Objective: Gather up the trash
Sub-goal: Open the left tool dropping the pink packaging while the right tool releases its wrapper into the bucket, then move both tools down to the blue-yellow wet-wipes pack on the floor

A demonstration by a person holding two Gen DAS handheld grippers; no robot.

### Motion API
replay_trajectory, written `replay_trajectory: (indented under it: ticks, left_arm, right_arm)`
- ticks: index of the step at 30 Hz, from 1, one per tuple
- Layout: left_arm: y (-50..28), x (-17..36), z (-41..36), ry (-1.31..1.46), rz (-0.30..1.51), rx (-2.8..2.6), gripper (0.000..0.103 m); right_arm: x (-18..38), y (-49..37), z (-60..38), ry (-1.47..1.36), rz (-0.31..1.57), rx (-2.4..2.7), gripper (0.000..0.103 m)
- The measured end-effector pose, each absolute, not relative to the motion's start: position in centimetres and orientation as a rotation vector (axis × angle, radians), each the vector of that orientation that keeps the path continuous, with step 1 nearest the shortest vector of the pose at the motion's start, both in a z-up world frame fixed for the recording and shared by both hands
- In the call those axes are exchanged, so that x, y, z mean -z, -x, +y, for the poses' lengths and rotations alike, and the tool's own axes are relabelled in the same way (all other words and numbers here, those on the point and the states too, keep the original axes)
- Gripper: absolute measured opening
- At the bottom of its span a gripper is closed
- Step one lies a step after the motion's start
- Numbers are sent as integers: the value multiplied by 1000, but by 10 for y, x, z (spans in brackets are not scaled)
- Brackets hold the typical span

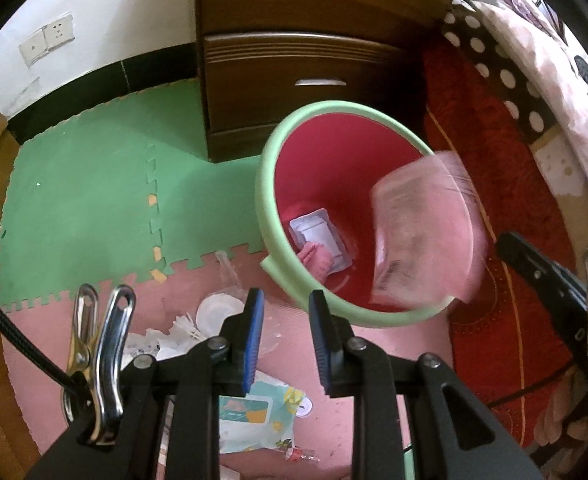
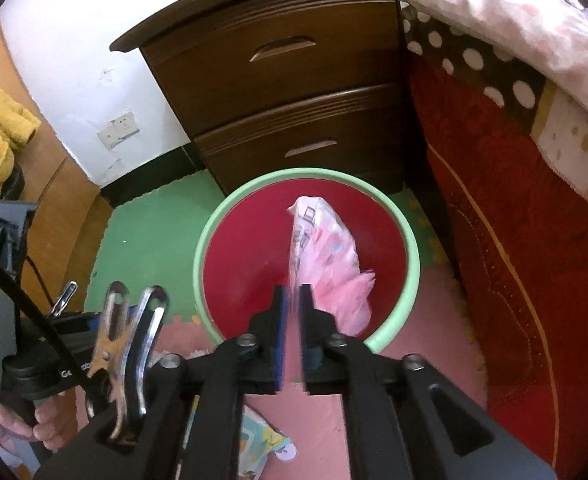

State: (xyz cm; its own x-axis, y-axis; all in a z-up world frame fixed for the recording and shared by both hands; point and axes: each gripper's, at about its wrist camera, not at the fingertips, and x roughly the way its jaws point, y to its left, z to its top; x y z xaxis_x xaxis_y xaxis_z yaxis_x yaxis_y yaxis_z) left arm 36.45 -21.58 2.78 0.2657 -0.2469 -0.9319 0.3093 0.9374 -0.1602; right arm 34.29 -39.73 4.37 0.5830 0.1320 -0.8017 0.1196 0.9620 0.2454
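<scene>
Two grippers hang over a messy floor of green and pink foam mats (image 1: 94, 184).

At the lower left of the left wrist view sits a pile of white plastic scraps (image 1: 190, 328), with a torn paper wrapper with green and yellow pictures (image 1: 254, 416) just below it. The left gripper (image 1: 282, 320) points down near this pile. Its blue pads stand a little apart and nothing is between them, so it is let go and empty.

In the middle is the round red bin with a pale green rim (image 1: 268, 184), standing in front of the dark brown wooden drawers (image 1: 294, 64). A clear plastic tray (image 1: 322, 240) and something pink lie at its bottom.

To the right, a crinkly pink and white plastic bag (image 1: 422, 232) shows as a blur over the bin's right side. In the right wrist view the same bag (image 2: 326, 260) is just past the tips of the right gripper (image 2: 292, 300), above the red inside of the bin (image 2: 238, 256). Those jaws are only a thin gap apart. The bag's near end looks to be right at the gap, but I cannot tell if the pads press on it or have let it slip free.

What could go wrong? The bag is light and puffy. It might catch on the green rim and tip out onto the red rug (image 1: 506, 208) at the far right. It might also cling to a pad and come back up.
</scene>
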Motion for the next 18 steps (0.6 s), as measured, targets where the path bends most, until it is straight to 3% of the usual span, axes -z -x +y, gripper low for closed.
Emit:
replay_trajectory:
  ticks: [2,5,18]
  left_arm:
    - [-364,-27,-209,-53,1250,362,24]
    - [-361,-25,-198,-46,1256,341,24]
    - [-334,-6,-139,-42,1307,201,27]
  right_arm:
    - [-43,-343,-397,-293,950,-12,23]
    - [-42,-343,-398,-286,950,-7,30]
    - [-31,-314,-397,-351,975,-32,36]
